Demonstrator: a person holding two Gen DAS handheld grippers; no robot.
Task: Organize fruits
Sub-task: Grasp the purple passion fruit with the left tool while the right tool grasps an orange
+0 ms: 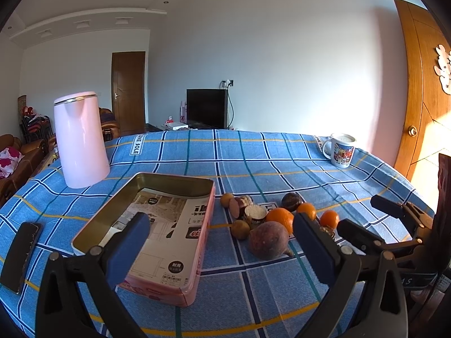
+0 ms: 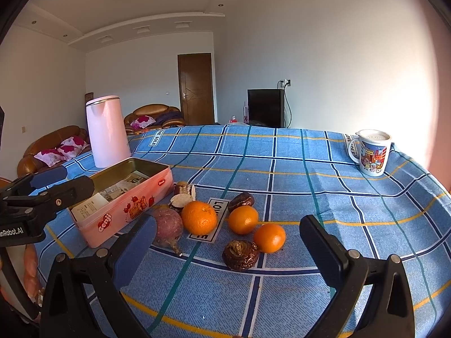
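Both grippers are held wide apart and empty above the table: the left gripper (image 1: 222, 242) over the tin's right edge, the right gripper (image 2: 228, 250) over the fruit. The pink tin (image 2: 124, 205) is laid open on the blue checked cloth (image 2: 296, 174). Just right of it, oranges (image 2: 199, 217), a purple root (image 2: 167, 226) and brown fruits (image 2: 240, 255) are clustered. A kettle (image 1: 80, 140) and a mug (image 2: 372, 152) are set farther back.

Home living rm: leather sofas (image 2: 50, 143) w/ cushions, TV (image 2: 265, 108), wooden door (image 2: 196, 88), clothed table (image 2: 310, 169).
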